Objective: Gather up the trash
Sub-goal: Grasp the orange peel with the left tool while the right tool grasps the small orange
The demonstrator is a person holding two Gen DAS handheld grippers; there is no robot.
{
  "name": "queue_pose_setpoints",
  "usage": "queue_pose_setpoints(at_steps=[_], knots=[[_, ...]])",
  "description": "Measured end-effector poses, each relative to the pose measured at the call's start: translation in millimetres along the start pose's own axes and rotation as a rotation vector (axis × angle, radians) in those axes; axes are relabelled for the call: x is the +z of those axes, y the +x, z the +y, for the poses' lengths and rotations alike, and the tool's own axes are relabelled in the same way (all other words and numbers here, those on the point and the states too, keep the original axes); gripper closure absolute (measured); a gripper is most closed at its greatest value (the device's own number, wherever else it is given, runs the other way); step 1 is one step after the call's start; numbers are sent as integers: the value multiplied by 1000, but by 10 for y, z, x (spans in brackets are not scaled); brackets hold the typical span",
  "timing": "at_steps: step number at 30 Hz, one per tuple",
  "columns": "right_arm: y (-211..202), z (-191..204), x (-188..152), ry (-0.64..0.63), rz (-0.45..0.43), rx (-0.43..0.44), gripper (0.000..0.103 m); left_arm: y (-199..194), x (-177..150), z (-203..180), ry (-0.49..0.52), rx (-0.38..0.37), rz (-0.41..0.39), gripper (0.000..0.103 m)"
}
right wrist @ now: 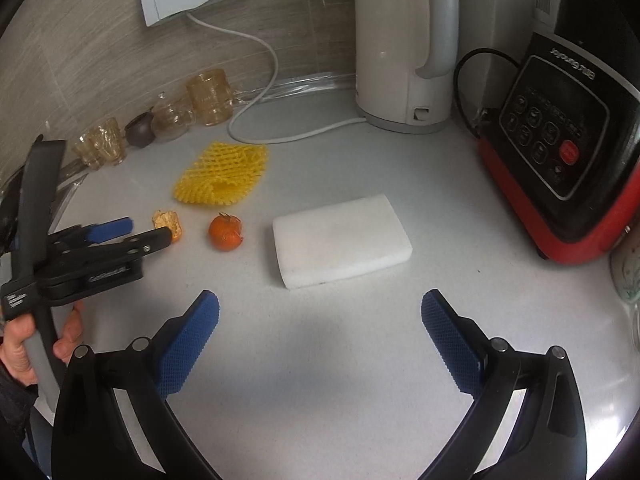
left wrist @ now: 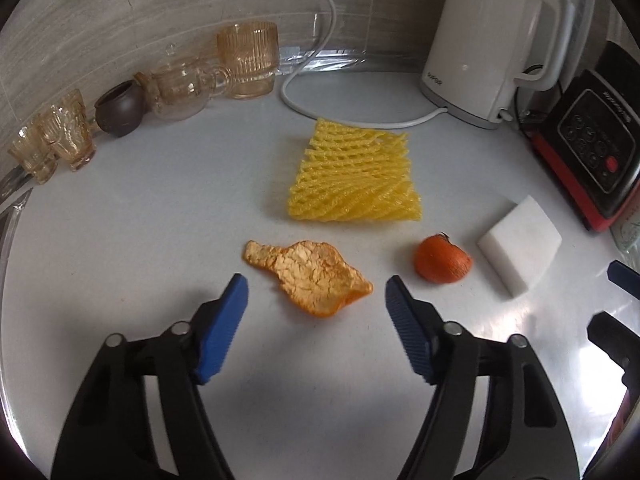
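A flat piece of orange peel (left wrist: 308,276) lies on the white counter, pith side up, right between the tips of my left gripper (left wrist: 316,286). The blue pads stand apart on either side of it and do not press on it. A rounded orange peel cap (left wrist: 440,260) sits to its right, and a yellow foam fruit net (left wrist: 356,176) lies behind. In the right wrist view my right gripper (right wrist: 320,300) is open and holds nothing, just short of a white foam block (right wrist: 340,236). There the left gripper (right wrist: 148,229) reaches the flat peel (right wrist: 166,220) from the left, near the peel cap (right wrist: 226,232).
A white kettle (left wrist: 480,40) with its cord stands at the back. A red and black appliance (left wrist: 592,148) is on the right. Amber glass cups (left wrist: 248,60), a glass teapot (left wrist: 180,88) and a brown pot (left wrist: 120,110) line the back left wall. A hand (right wrist: 24,344) holds the left gripper.
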State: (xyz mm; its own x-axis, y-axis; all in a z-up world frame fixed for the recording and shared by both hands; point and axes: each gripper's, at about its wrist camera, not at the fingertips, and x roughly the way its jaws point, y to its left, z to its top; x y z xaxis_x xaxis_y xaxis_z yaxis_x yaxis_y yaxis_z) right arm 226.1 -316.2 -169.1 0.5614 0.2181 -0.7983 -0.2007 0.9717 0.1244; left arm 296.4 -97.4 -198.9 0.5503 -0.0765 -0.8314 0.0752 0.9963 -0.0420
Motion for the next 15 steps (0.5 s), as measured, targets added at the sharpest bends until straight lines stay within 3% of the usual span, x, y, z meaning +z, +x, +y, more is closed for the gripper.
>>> queue_pose_setpoints(at_steps=[4,9,10,11,12,15], knots=[[12,15,46,-13,-6,16,3,93,22,-32,-14,-4,22,53],[21,72,103,-35,-13,40,3,85,10,-65,-13,6,-4,60],[29,103,114,-45,-14,47,3,66,14,-59,-12,0,-14,65],[36,126,116,-52,-13,51,3,47,15,-55,-14,-12,-19,87],[48,157,122,-60,-12,55,3,79,21,-39,-20,-38,14,101],[87,229,125,-73,-7,66,4,96,-23,8,-37,-66,10,101]])
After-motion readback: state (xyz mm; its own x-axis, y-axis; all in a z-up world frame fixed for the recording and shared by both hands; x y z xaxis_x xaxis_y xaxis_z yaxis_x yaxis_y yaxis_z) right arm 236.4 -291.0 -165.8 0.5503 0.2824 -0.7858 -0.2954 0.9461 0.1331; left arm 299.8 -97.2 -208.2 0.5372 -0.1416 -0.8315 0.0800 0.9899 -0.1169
